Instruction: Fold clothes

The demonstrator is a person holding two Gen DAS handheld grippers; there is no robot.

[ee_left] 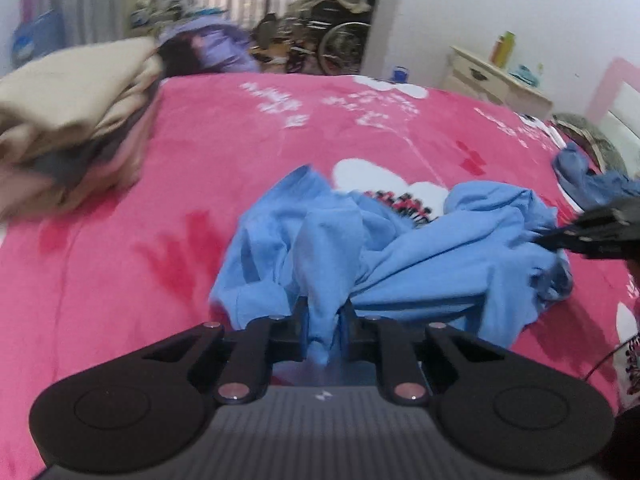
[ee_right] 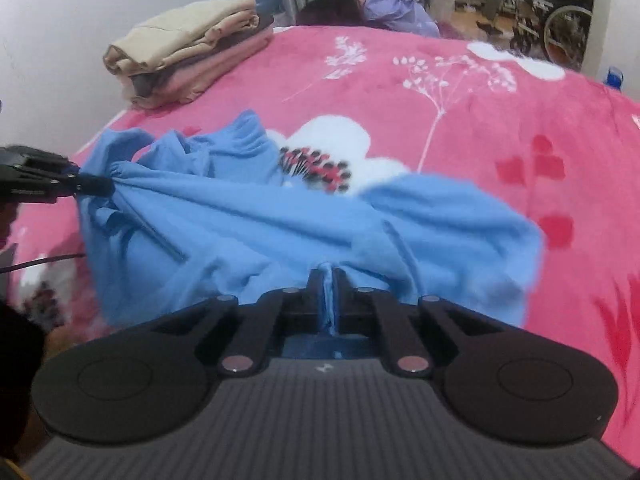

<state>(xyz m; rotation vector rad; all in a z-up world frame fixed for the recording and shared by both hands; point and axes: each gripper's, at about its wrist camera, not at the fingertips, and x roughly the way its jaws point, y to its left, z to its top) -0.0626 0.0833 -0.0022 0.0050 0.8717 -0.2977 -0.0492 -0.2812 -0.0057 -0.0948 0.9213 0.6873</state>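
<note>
no readable text anywhere | my left gripper [ee_left: 324, 320] and right gripper [ee_right: 331, 300] both pinching the blue shirt [ee_left: 420, 256] | left view only: dresser [ee_left: 492, 80] at 2 o'clock

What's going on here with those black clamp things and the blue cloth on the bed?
A person is folding laundry with a handheld gripper in each hand. The left gripper and the right gripper are each shut on a bunch of the light blue garment, which is crumpled and not yet folded, on the pink blanket. A stack of folded clothes sits at the far corner.
</note>
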